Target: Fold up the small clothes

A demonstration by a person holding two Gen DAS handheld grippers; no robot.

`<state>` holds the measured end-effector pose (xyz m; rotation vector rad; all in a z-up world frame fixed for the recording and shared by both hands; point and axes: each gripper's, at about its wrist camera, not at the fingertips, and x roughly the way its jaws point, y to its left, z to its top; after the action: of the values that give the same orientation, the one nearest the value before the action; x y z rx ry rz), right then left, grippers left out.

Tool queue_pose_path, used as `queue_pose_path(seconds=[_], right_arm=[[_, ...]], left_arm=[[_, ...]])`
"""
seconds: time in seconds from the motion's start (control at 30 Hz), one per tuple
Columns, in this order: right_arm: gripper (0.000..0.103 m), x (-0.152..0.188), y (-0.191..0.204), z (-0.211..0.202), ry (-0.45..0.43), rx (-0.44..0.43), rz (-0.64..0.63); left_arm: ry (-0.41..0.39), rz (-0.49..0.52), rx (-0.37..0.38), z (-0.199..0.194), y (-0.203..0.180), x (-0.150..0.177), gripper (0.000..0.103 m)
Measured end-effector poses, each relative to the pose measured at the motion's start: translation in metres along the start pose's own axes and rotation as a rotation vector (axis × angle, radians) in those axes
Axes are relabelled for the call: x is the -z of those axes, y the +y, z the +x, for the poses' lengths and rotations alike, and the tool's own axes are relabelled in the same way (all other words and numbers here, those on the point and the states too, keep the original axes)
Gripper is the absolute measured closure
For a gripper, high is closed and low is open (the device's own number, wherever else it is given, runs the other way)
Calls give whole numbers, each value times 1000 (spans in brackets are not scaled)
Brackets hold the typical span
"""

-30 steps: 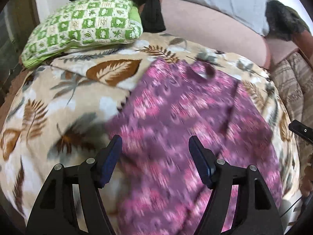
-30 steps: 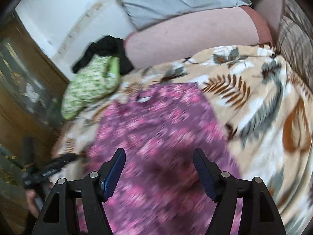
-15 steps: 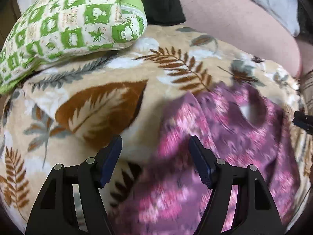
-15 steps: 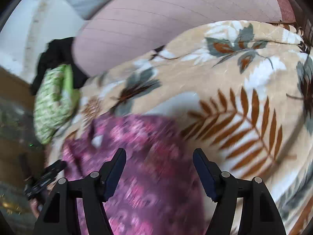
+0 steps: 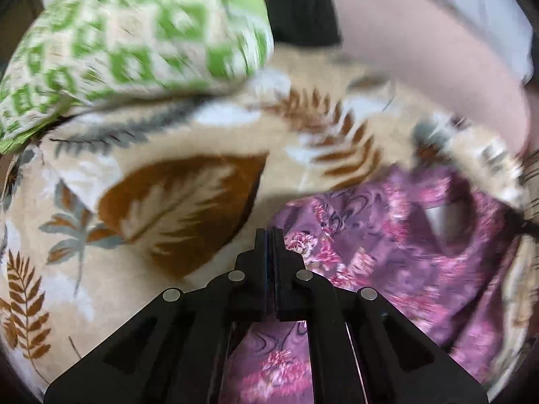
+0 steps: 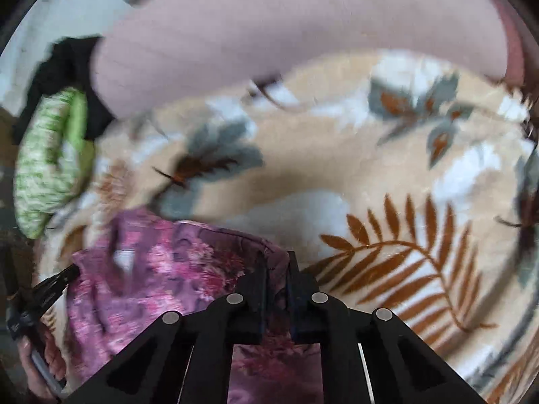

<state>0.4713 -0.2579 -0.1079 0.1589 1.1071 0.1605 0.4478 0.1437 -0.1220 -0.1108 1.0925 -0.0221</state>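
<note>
- Leaf-print fleece blanket (image 5: 188, 202) covers the bed and serves as the folding surface; a green checked pillow (image 5: 134, 40) lies far ahead of the left claw, with a pink bolster (image 6: 286, 27) beyond both.
- Purple floral garment (image 5: 404, 252) lies flat on the blanket, spreading to the right of the left claw (image 5: 269, 235) and to the left of the right claw (image 6: 276, 262).
- Left claw's jaws have just been closing and now meet at the garment's corner; the cloth between them is thin, so I judge it pinched, though the grip itself is hidden.
- Right claw's jaws have just been closing too, and a fold of the garment's edge sits visibly squeezed between them.
- To do this step well, I would check both pinches hold before lifting, raise the two corners together, keep the edge taut, and carry it evenly over the lower half.
- Uneven lifting would likely skew the fold.
</note>
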Motion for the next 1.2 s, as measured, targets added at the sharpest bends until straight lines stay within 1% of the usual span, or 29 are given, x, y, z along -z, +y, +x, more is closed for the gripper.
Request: queue_pose_path(seconds=[0.03,0.1,0.13,0.2,0.23,0.3,0.33,0.37,0.43,0.47,0.5,0.53,0.6,0.67,0.7,0.73,0.8,0.83,0.87,0.9,0.93,0.97,1.0,1.03,1.1,1.13,1.2], right_arm=[[95,5,4,-20,-31,-3,-20],[95,20,11,-56,-79,-20,-49],[95,32,15,-78,-108,-34,-63],[95,57,21,-110,-155,-60,-85],[95,76,21,-129,-177,-69,-90],[95,107,19,-148,-195,-91,-73],[95,128,14,-157,-195,-116,-58],[95,150,9,-163,-191,-139,-38],[95,200,-1,-172,-169,-173,-2],[95,224,-4,-174,-162,-171,1],[95,243,-5,-173,-156,-154,-3],[95,269,-6,-168,-130,-135,10],[95,301,-12,-151,-70,-150,49],[95,326,-16,-133,-25,-95,75],[95,337,-19,-130,-23,-87,108],[94,344,-21,-131,-30,-106,128],[92,354,-25,-139,-68,-122,162],[88,361,-27,-146,-100,-142,188],[82,365,-29,-149,-112,-174,210],[61,367,-30,-151,-116,-190,219],[40,373,-29,-154,-128,-210,230],[35,376,-26,-156,-135,-239,232],[35,378,-22,-156,-127,-280,228],[35,377,-13,-150,-94,-324,218],[35,374,0,-138,-54,-362,214],[37,370,4,-129,-36,-371,218],[41,364,2,-114,-24,-404,269]], left_arm=[[-23,-3,13,-15,2,2,102],[-82,-2,52,-59,10,13,102],[-106,0,70,-76,12,20,102],[-154,7,102,-120,18,48,102],[-163,11,109,-133,18,58,102],[-180,20,123,-164,18,94,102],[-169,15,134,-175,17,116,102],[-159,16,142,-181,15,130,103],[-150,6,159,-198,16,179,103],[-137,7,166,-199,15,194,103],[-107,21,140,-198,12,220,103],[-84,23,121,-194,11,233,103],[1,-29,137,-177,15,265,103],[62,-51,140,-163,14,290,103],[72,-64,149,-162,12,297,103],[75,-89,181,-164,11,304,103],[87,-132,255,-167,6,313,92],[94,-133,258,-166,5,312,73],[99,-138,244,-164,2,313,49],[96,-154,215,-161,-1,312,44],[89,-166,208,-158,0,311,44],[83,-175,214,-154,1,309,44],[86,-179,227,-150,0,306,44],[94,-181,232,-144,1,302,44],[105,-189,239,-133,0,294,44],[108,-190,247,-128,0,290,44],[124,-181,234,-116,-2,280,44]])
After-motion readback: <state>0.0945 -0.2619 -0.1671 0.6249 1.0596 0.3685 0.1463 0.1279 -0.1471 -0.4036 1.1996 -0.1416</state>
